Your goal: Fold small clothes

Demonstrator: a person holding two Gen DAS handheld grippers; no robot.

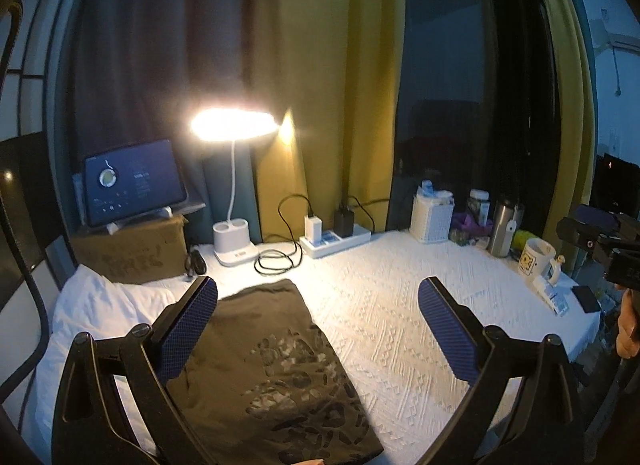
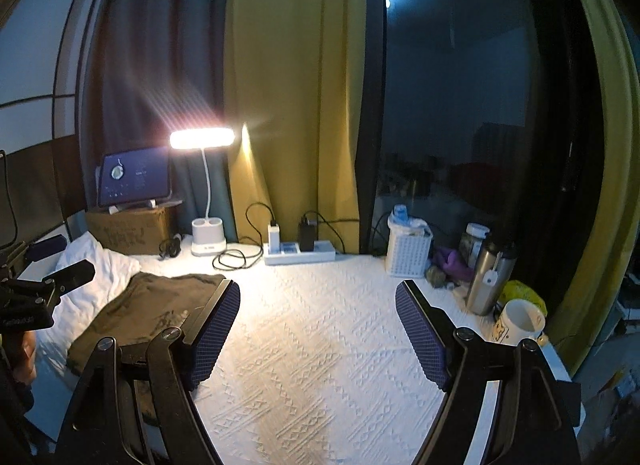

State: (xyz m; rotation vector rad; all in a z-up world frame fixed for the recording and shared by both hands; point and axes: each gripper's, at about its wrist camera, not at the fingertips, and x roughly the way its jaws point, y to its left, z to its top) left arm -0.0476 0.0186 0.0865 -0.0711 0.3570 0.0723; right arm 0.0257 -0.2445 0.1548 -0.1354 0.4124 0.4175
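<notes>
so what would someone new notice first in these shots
The glowing desk lamp at the back of the table, washing the white tablecloth in warm light. Then the dark green shirt, folded flat on the left side, and the lit tablet propped on a cardboard box behind it.

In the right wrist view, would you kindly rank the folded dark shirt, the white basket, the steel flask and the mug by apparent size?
Largest to smallest:
1. folded dark shirt
2. white basket
3. steel flask and mug: alike; the mug sits nearer, so unranked.

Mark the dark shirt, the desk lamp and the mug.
dark shirt (image 1: 256, 349), left wrist view, on its printed front.
desk lamp (image 1: 234, 124), left wrist view, on its glowing head.
mug (image 2: 520, 321), right wrist view, on its rim.
</notes>
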